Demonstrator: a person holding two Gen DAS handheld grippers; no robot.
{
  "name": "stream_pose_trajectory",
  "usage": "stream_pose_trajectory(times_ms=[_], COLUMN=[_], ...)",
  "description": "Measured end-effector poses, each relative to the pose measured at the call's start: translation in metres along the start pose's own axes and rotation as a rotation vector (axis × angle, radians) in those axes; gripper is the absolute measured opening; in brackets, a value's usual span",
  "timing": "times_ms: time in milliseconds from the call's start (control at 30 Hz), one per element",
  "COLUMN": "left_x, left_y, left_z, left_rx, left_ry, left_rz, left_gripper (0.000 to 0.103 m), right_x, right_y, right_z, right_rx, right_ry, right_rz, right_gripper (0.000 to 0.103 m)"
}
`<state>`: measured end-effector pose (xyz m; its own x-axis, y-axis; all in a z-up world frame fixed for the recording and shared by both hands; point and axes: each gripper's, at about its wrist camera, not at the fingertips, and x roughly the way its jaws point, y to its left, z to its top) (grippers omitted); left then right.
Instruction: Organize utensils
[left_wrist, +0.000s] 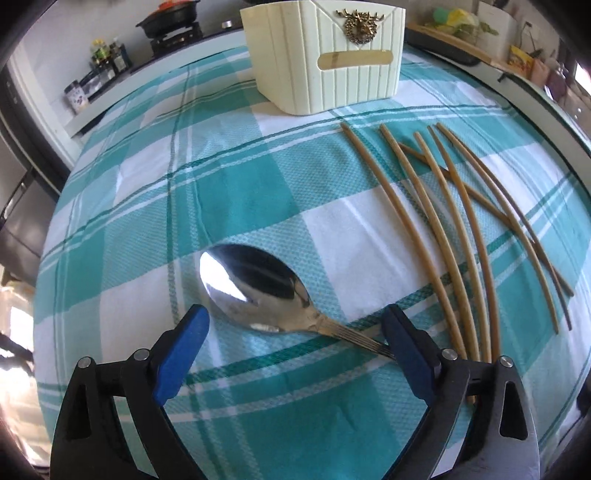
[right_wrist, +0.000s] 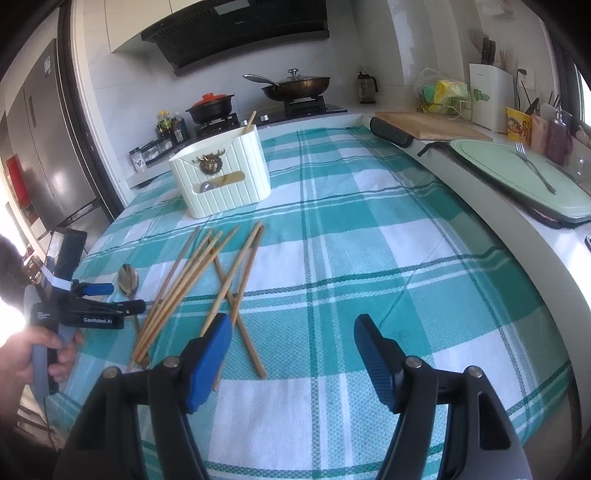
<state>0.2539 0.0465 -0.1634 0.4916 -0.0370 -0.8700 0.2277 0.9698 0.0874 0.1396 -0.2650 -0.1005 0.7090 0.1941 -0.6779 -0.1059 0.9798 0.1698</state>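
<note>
The step in hand looks like picking up the spoon (left_wrist: 258, 291), which lies on the checked cloth of the tabletop (left_wrist: 147, 184). The left gripper (left_wrist: 295, 332) stands over it with its fingers (left_wrist: 184, 347) spread wide and released: one pad is beside the bowl's near edge, the other where the ribbed handle runs out of sight. Nothing is gripped yet. The next move, by this reading, calls for closing on the neck or handle, then carrying the spoon to the cream utensil holder (left_wrist: 325, 59) at the far end of the cloth.

The right gripper (right_wrist: 291, 354) hangs empty, fingers parted, near the loose, partly crossed chopsticks (right_wrist: 207, 280).

The spoon's handle end is hidden behind the left gripper's finger. The holder's inside is barely visible; one chopstick pokes from its top in the right wrist view. Whether the pads touch the spoon cannot be told.
</note>
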Motion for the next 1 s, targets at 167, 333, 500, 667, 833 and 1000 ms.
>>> stream_pose_trajectory(times_ms=[167,333,500,667,833,1000], left_x=[0.013,0.029,0.028,0.009,0.006,-0.003], left_y=[0.001,-0.021,-0.022,-0.014,-0.029,-0.029], left_z=[0.025,0.061,0.075,0.044,0.023,0.016], left_rx=[0.004,0.060,0.056,0.011,-0.012,0.034], left_ry=[-0.036,-0.094,-0.089,-0.063,-0.031,0.018], left_rz=[-0.077,-0.135,-0.123,-0.086,-0.010,-0.005], left_gripper=[0.066,0.044,0.048,0.075,0.076,0.076], right_x=[0.008,0.011,0.007,0.006,0.021,0.011], right_y=[0.010,0.021,0.017,0.003,0.003,0.014], right_z=[0.002,0.002,0.005,0.003,0.003,0.012], right_rx=[-0.004,-0.040,-0.036,-0.005,0.017,-0.031], right_ry=[0.018,0.034,0.028,0.035,0.075,0.023], right_rz=[0.025,0.028,0.013,-0.012,0.022,0.018], right_gripper=[0.070,0.070,0.070,0.070,0.070,0.070])
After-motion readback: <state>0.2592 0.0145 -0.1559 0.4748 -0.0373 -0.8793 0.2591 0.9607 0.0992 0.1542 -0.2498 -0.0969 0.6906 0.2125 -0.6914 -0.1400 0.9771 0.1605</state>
